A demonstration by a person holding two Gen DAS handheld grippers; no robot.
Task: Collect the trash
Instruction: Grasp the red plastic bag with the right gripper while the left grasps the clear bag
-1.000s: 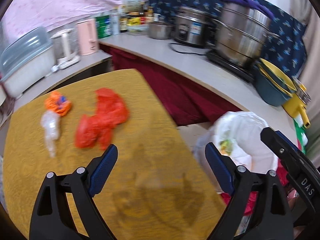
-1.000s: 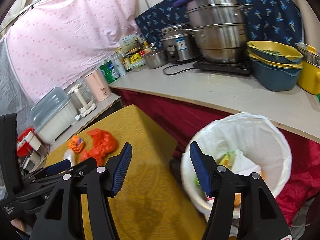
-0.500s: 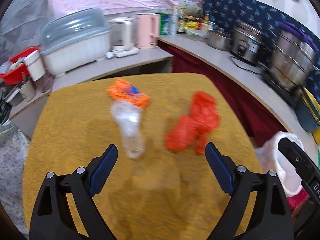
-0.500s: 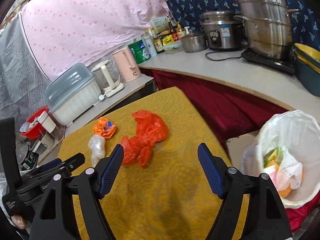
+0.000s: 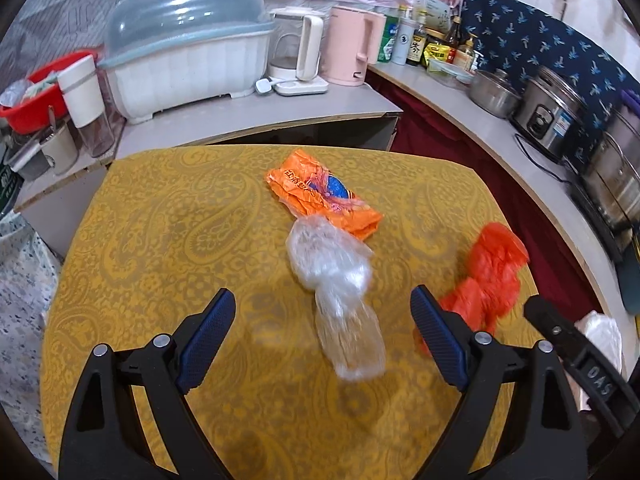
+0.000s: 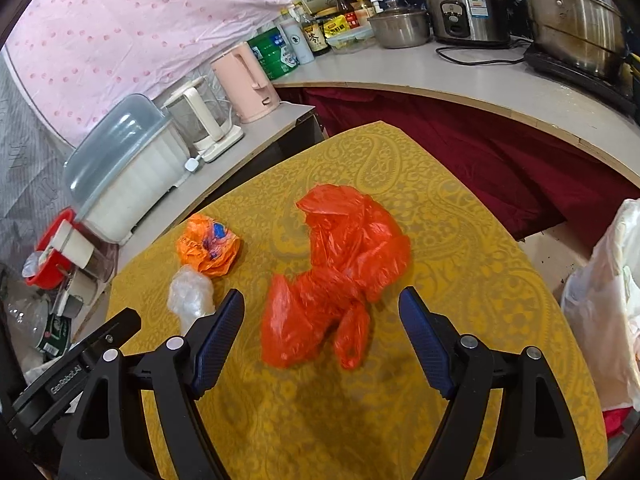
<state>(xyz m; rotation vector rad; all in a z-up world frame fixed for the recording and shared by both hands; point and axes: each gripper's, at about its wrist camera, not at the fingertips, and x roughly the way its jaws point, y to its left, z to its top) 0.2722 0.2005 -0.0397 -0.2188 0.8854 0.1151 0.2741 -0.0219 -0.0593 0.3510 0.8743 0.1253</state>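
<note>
Left wrist view first: the left gripper point(image 5: 322, 334) has its fingers point(image 5: 206, 336) spread wide with nothing pinched. They hang over the yellow paisley table point(image 5: 160, 248), and a crumpled clear plastic bag point(image 5: 340, 288) sits right in the gap between them, untouched as far as I can see. Touching the far end of that bag is an orange printed wrapper point(image 5: 320, 196). Off to the right, just past the right-hand finger, lies a red-orange plastic bag point(image 5: 488, 276), and a bit of the other gripper pokes in at the lower right edge. Behind the table there's a side counter with a white dish rack under a blue-grey lid point(image 5: 184, 52), a glass kettle point(image 5: 296, 52) and a pink kettle point(image 5: 350, 50), then bottles and steel pots further round.

Right wrist view: the right gripper point(image 6: 322, 330) is empty too, fingers wide, and they've just been opening up. The red-orange bag is straight ahead, its near end lying between the fingertips, not gripped. The clear bag is just left of the left finger, with the orange wrapper beyond it. At the right edge you can see the white liner of the trash bin point(image 6: 604, 304), down beside the table. A rice cooker point(image 6: 464, 8) stands way back on the long counter.
</note>
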